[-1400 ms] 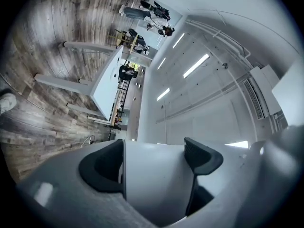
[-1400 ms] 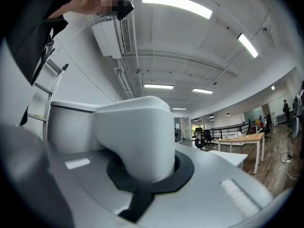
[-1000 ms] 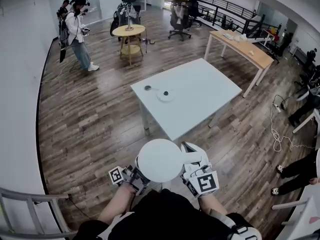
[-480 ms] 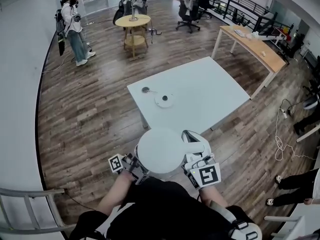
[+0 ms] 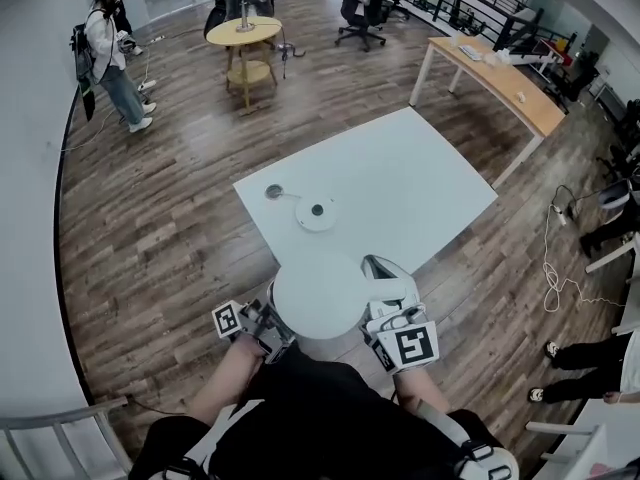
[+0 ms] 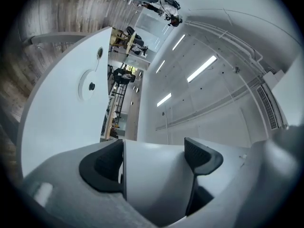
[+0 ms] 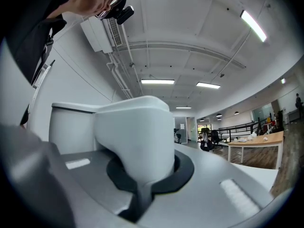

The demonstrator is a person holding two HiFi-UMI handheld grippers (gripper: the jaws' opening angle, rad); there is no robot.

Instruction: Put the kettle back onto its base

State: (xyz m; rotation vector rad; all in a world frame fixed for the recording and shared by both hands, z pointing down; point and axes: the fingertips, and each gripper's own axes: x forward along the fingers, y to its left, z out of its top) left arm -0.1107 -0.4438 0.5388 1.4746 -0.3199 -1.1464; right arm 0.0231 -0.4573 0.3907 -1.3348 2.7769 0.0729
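I carry a white kettle (image 5: 318, 303) in front of me with both grippers, just short of the white table (image 5: 420, 183). In the head view my left gripper (image 5: 272, 326) is shut on the kettle's left side. My right gripper (image 5: 388, 316) is shut on its handle (image 5: 390, 286). The round white base (image 5: 316, 213) lies near the table's near-left corner, with a cord running to a small dark plug (image 5: 273, 191). In the left gripper view the dark pads (image 6: 102, 167) clamp the kettle's wall (image 6: 152, 175), and the base (image 6: 90, 85) shows ahead. The right gripper (image 7: 147, 177) pinches the handle (image 7: 135, 132).
A person (image 5: 105, 43) stands at the far left. A round wooden table (image 5: 243, 33) and office chairs (image 5: 360, 3) stand at the back, a long wooden desk (image 5: 490, 68) at the back right. Cables (image 5: 555, 263) lie on the floor at right. A railing (image 5: 60, 433) is at lower left.
Both grippers have carried the kettle forward across the wooden floor. The table and the base now lie closer, just beyond the kettle. Both grips are unchanged.
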